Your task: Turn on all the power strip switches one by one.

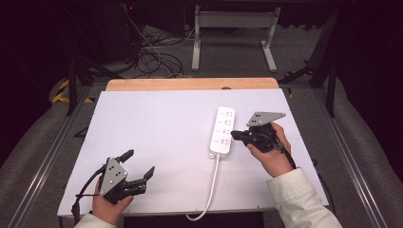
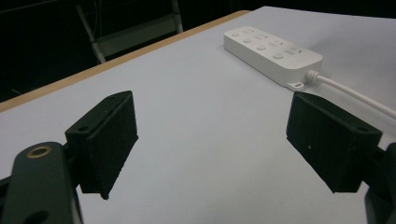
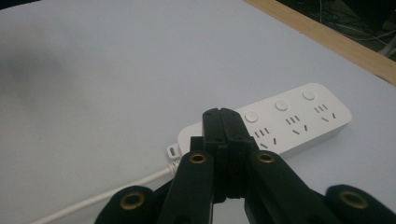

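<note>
Left gripper [image 2: 212, 140]: jaws wide apart, nothing between them, above bare table [image 2: 196, 107] | power strip [image 2: 273, 53]: white, lies flat at upper right, well beyond the jaws | cord [image 2: 355, 95]: white, runs from strip's near end past right jaw | wooden edge [image 2: 116, 63]: along table's far side

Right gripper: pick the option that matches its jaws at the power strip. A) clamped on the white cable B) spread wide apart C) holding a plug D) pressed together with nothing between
D: the right gripper shows its jaws pressed together, empty, at the power strip.
</note>
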